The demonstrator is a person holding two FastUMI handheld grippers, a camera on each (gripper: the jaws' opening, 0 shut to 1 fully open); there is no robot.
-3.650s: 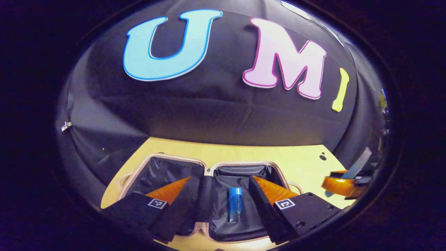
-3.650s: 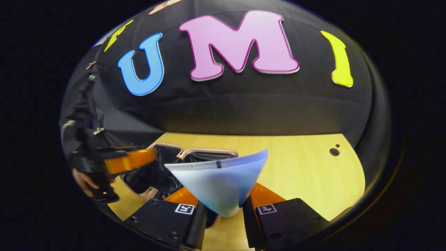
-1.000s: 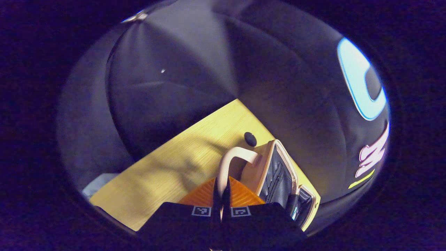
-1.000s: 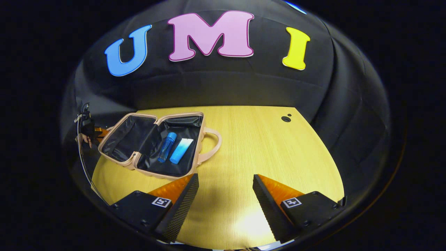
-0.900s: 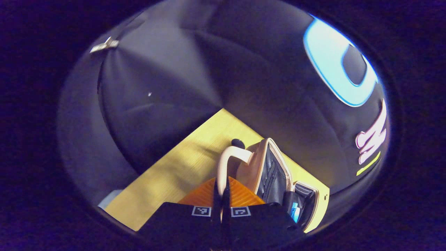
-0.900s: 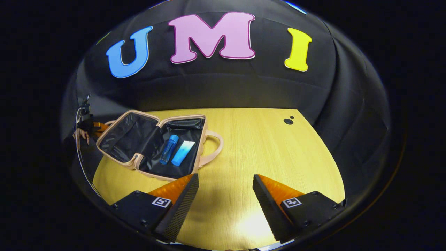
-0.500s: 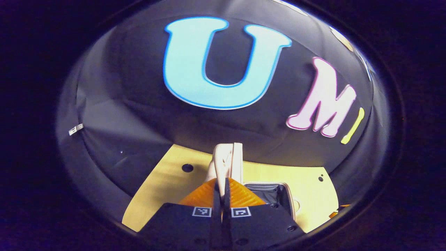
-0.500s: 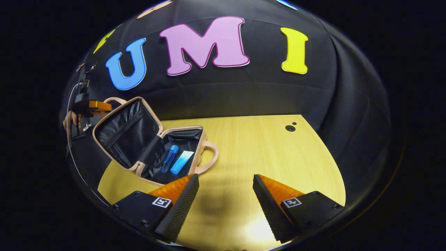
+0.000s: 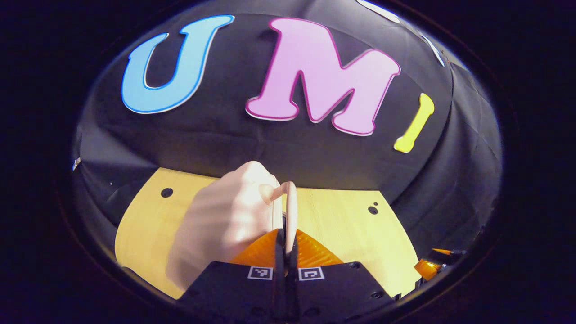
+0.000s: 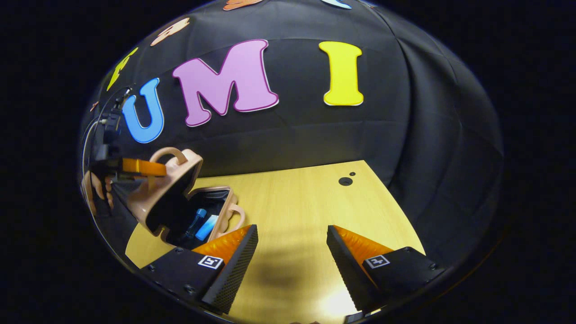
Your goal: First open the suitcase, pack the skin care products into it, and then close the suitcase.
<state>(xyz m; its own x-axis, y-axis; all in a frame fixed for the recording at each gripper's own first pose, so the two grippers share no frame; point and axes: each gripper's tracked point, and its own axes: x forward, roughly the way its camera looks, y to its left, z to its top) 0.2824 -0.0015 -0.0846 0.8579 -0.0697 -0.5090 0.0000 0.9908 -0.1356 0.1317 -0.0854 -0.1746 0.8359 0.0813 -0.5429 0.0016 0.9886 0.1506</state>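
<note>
The pink suitcase [image 10: 171, 189] lies at the table's left, its lid tilted over the base and partly closed. A blue bottle [image 10: 194, 222] and a pale blue tube [image 10: 207, 227] lie inside on the black lining. My left gripper [image 9: 285, 236] is shut on the lid's handle [image 9: 290, 204], with the lid's pink shell [image 9: 225, 220] just left of it. In the right gripper view the left gripper [image 10: 135, 167] grips that handle [image 10: 168, 153], held by a hand [image 10: 90, 186]. My right gripper [image 10: 291, 240] hovers open over bare table, right of the suitcase.
The wooden table [image 10: 292, 202] has a dark hole [image 10: 345, 181] near its far right edge and another [image 9: 167, 192] at far left. The right gripper [image 9: 434, 265] shows at the left gripper view's lower right. Black cloth walls surround the table.
The left gripper, shut on the lid's handle, has swung the lid up from flat and over toward the base. The right gripper let go of the tube into the suitcase earlier and stays open.
</note>
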